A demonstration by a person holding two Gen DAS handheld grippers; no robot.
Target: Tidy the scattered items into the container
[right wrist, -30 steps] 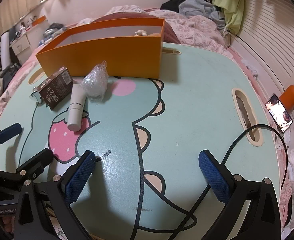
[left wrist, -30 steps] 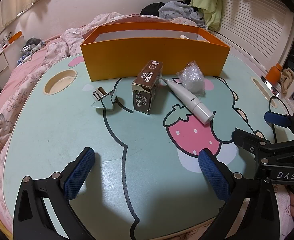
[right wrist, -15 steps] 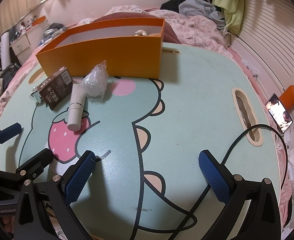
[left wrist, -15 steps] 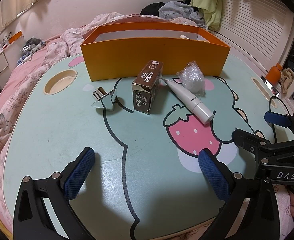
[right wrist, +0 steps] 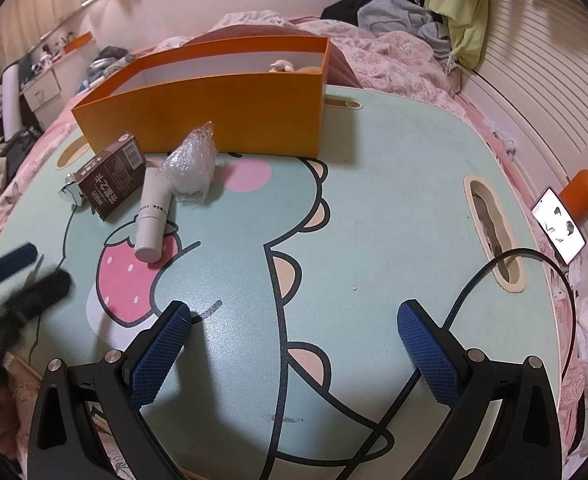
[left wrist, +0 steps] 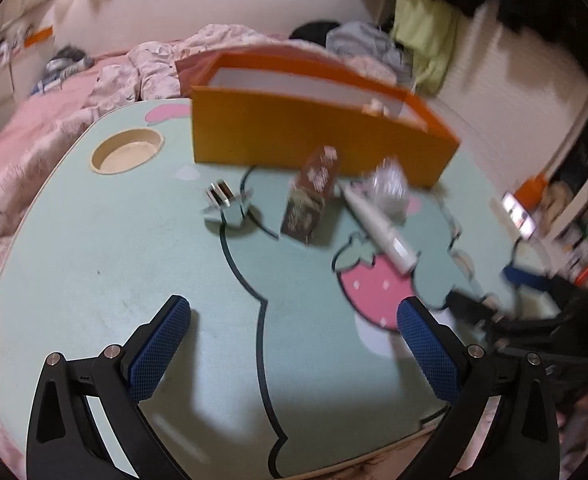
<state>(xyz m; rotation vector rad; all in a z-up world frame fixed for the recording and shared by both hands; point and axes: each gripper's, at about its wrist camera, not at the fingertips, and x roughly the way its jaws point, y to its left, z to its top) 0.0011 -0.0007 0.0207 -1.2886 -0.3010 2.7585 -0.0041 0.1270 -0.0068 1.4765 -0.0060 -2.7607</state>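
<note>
An orange box [left wrist: 314, 136] stands at the far side of the green cartoon table [left wrist: 133, 280]; it also shows in the right wrist view [right wrist: 213, 112]. In front of it lie a metal clip [left wrist: 223, 200], a brown carton [left wrist: 312, 200], a white tube [left wrist: 380, 228] and a crumpled plastic wrap [left wrist: 390, 188]. In the right wrist view I see the carton [right wrist: 111, 174], tube [right wrist: 153, 212] and wrap [right wrist: 191, 168]. My left gripper [left wrist: 294, 344] is open and empty, short of the items. My right gripper [right wrist: 294, 344] is open and empty over the table's right part.
A round cup recess [left wrist: 127, 154] is at the table's far left. A long slot [right wrist: 492, 228] with a black cable [right wrist: 534, 256] through it is at the right. A phone [right wrist: 560, 220] and orange bottle [right wrist: 582, 192] lie beyond the edge. Bedding surrounds the table.
My left gripper has moved: its view is now blurred and the box and items sit shifted right and tilted. The right gripper has stayed still.
</note>
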